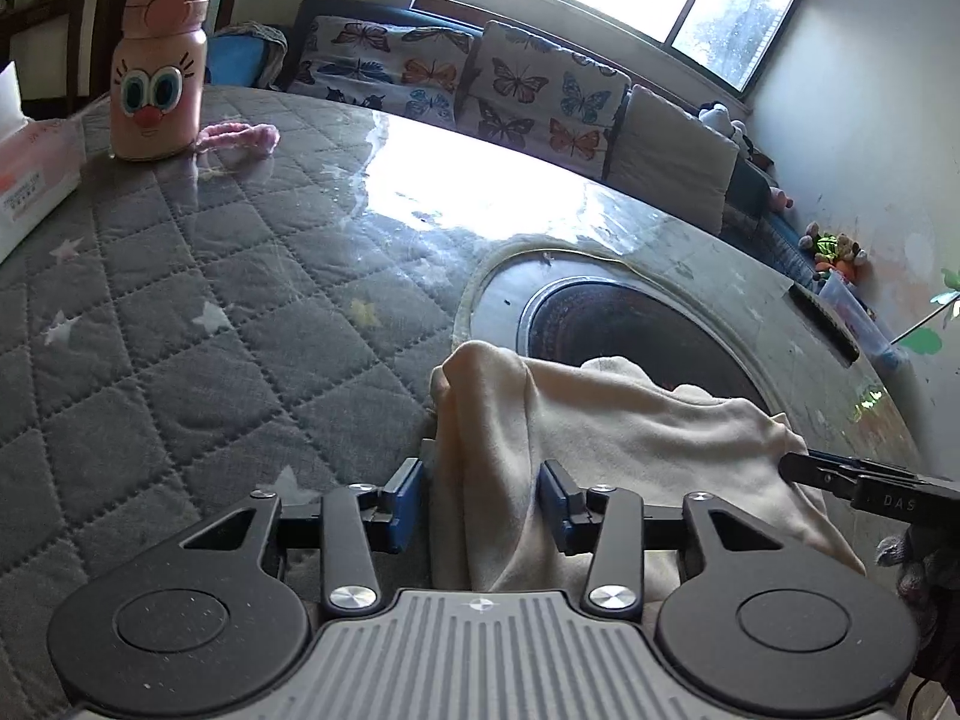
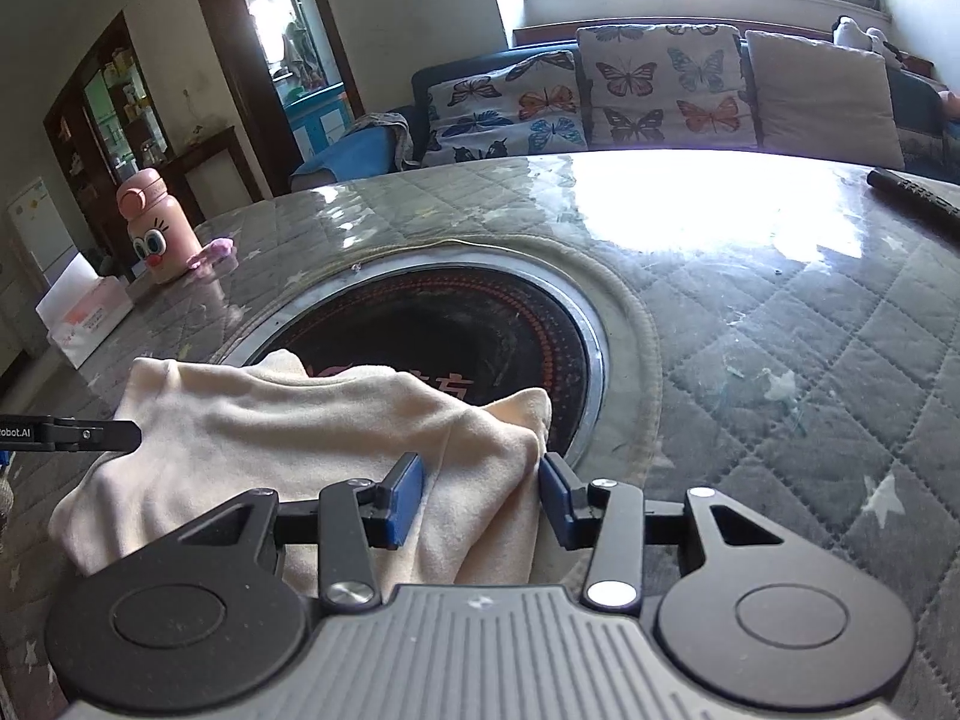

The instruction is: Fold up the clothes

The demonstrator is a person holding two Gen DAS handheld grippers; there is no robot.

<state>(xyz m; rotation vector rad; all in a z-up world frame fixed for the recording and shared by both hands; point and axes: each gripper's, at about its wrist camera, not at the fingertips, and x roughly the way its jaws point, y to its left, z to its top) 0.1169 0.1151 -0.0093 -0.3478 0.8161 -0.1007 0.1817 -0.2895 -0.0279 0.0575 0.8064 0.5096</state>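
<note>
Nearest in the left wrist view, the left gripper (image 1: 483, 501) stands partly open, its blue pads (image 1: 403, 501) set apart with a bunched fold of the cream cloth (image 1: 630, 420) rising between them; the right-hand pad sits against the fabric, the left-hand one just beside it, and whether they press cannot be told. In the right wrist view the right gripper (image 2: 483, 501) is likewise partly open, with the cloth's (image 2: 300, 420) right-hand corner lying between its blue pads, fabric close to both, a firm grip not certain.

The cloth spans between the two tools, draped over the near edge of the round black cooktop (image 2: 480, 330) set into the table (image 2: 780, 360), which wears a grey quilted, star-printed cover under a glossy clear sheet.

Writing: "DAS" shows on the right gripper's arm in the left view; "obot.AI" on the left gripper's arm in the right view; red characters on the cooktop are partly hidden.

Farther off stand a pink cartoon-faced bottle (image 1: 159, 66), a tissue box (image 1: 33, 180), and a sofa with butterfly cushions (image 2: 660, 84).
</note>
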